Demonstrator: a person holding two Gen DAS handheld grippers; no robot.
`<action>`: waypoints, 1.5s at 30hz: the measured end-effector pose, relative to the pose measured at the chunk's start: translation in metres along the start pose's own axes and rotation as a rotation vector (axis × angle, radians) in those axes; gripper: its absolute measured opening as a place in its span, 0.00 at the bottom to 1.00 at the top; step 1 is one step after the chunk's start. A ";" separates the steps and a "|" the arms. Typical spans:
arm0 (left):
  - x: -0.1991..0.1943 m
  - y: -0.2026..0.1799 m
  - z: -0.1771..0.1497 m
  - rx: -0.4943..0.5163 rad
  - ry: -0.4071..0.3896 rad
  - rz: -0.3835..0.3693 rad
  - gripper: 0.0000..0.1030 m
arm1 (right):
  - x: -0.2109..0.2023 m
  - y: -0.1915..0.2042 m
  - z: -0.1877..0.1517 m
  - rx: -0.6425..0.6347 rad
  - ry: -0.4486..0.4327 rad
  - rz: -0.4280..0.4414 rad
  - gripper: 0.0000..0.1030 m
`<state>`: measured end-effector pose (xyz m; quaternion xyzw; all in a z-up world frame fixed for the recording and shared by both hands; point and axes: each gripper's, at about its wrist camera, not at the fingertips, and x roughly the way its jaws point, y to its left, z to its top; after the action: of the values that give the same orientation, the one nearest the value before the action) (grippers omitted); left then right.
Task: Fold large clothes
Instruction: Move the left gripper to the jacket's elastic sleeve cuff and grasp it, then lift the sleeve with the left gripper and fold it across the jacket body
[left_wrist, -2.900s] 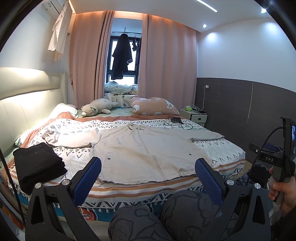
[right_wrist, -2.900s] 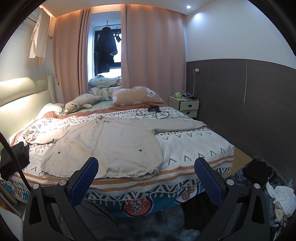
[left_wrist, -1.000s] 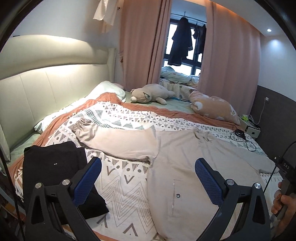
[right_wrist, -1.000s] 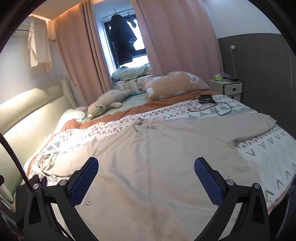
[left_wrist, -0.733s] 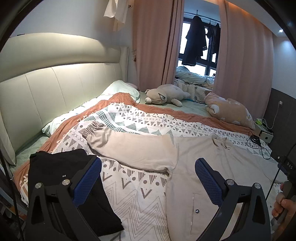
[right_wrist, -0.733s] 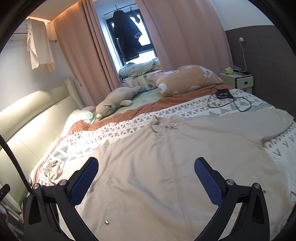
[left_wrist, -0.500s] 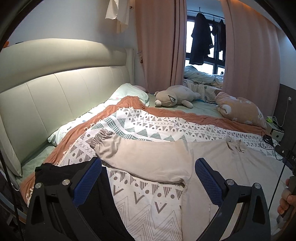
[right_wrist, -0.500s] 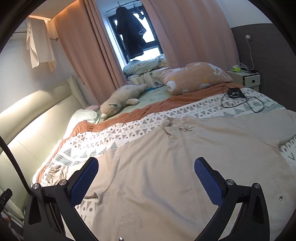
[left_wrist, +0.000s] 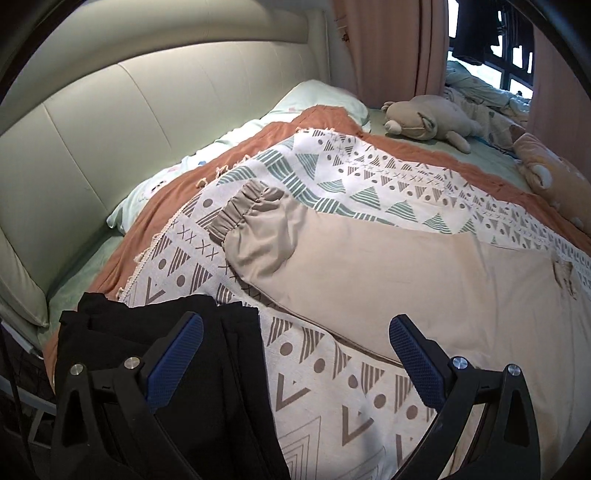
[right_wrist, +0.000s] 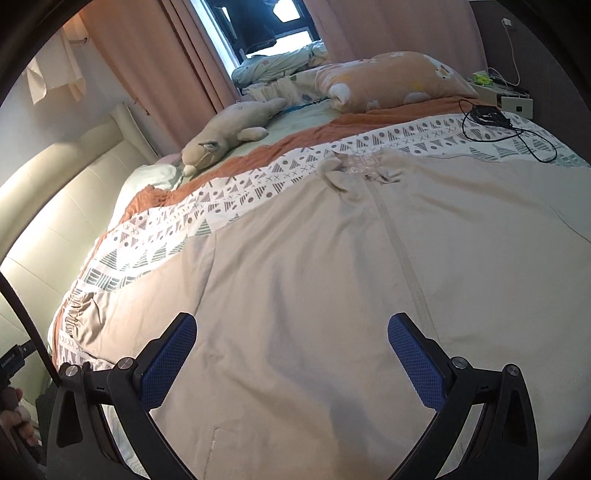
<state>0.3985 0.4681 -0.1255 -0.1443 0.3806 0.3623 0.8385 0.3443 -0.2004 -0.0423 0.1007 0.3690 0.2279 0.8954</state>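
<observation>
1. Two grippers are seen above a bed (left_wrist: 332, 398) covered with a patterned blanket (left_wrist: 325, 369); both are held with their fingers spread wide and nothing between them.
2. A large beige jacket (right_wrist: 332, 277) is laid flat across the blanket, front up, with its zip running down the middle and its collar (right_wrist: 354, 168) bunched at the far end.
3. The left gripper (left_wrist: 295, 354) is positioned over the blanket, just in front of the jacket's left sleeve (left_wrist: 332, 266). The sleeve is stretched out sideways, and its elastic cuff (left_wrist: 240, 210) is pointed toward the padded headboard (left_wrist: 129, 110).
4. A folded black garment (left_wrist: 166, 369) is seen beside the sleeve at the bed's near corner, partly behind the left finger.
5. The right gripper (right_wrist: 291, 358) is held low over the jacket's body, with cloth visible beneath both fingers; contact cannot be confirmed.
6. A plush toy (right_wrist: 229, 129) and an orange pillow (right_wrist: 391, 81) are placed at the far side of the bed, near the pink curtains (right_wrist: 166, 55).
7. A black cable (right_wrist: 517, 136) is noted on the blanket beyond the jacket's right shoulder.
</observation>
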 end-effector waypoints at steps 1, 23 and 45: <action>0.013 0.002 0.003 -0.001 0.018 0.010 1.00 | 0.006 -0.007 0.002 0.014 0.015 -0.003 1.00; 0.179 0.035 0.024 -0.170 0.286 0.045 0.60 | 0.087 0.007 0.009 0.020 0.129 -0.064 1.00; 0.060 0.027 0.093 -0.110 0.053 -0.128 0.06 | 0.137 0.047 0.003 -0.026 0.265 0.293 0.22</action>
<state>0.4562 0.5648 -0.1072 -0.2237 0.3723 0.3242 0.8404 0.4159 -0.0934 -0.1078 0.1111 0.4621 0.3717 0.7975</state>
